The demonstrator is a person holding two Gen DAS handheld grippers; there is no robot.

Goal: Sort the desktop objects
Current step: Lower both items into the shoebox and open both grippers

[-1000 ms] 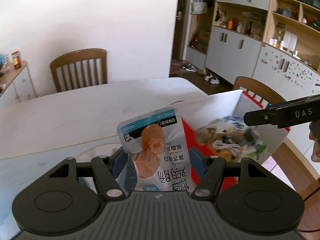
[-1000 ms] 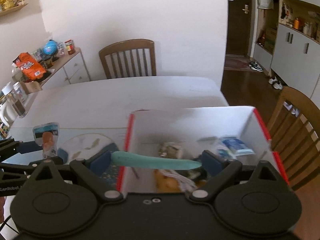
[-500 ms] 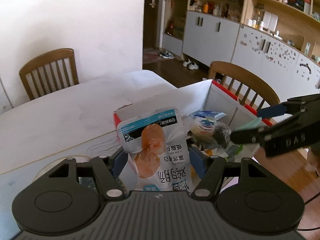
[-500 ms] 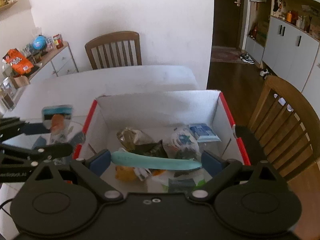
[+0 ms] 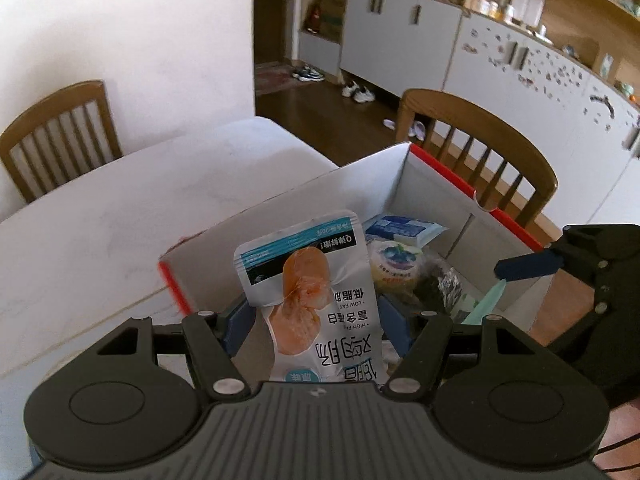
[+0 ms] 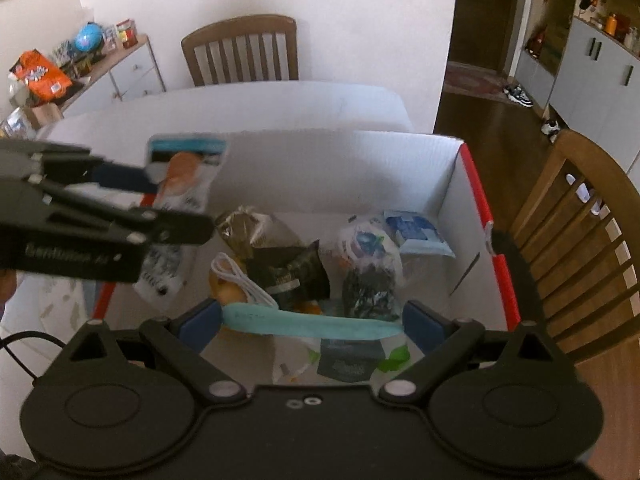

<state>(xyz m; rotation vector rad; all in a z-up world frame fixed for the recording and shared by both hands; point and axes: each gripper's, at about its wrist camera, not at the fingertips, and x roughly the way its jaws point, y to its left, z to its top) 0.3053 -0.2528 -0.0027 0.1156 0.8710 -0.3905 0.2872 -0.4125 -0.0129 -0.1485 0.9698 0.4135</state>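
The left gripper [image 5: 314, 322] had its fingers [image 5: 236, 328] squeezed on a snack pouch [image 5: 316, 292] with a picture of meat on it. The pouch stood up over the near left corner of the white box [image 5: 352, 184] with red edges. The right gripper [image 6: 312, 322] held a long teal tool [image 6: 312, 322] sideways between its fingers [image 6: 200, 322], low over the box. Inside lay a blue packet [image 6: 416, 232], dark bags [image 6: 296, 276] and a white cord [image 6: 240, 280]. The box sat on the white tabletop [image 5: 100, 232], with a wooden chair [image 6: 240, 50] behind
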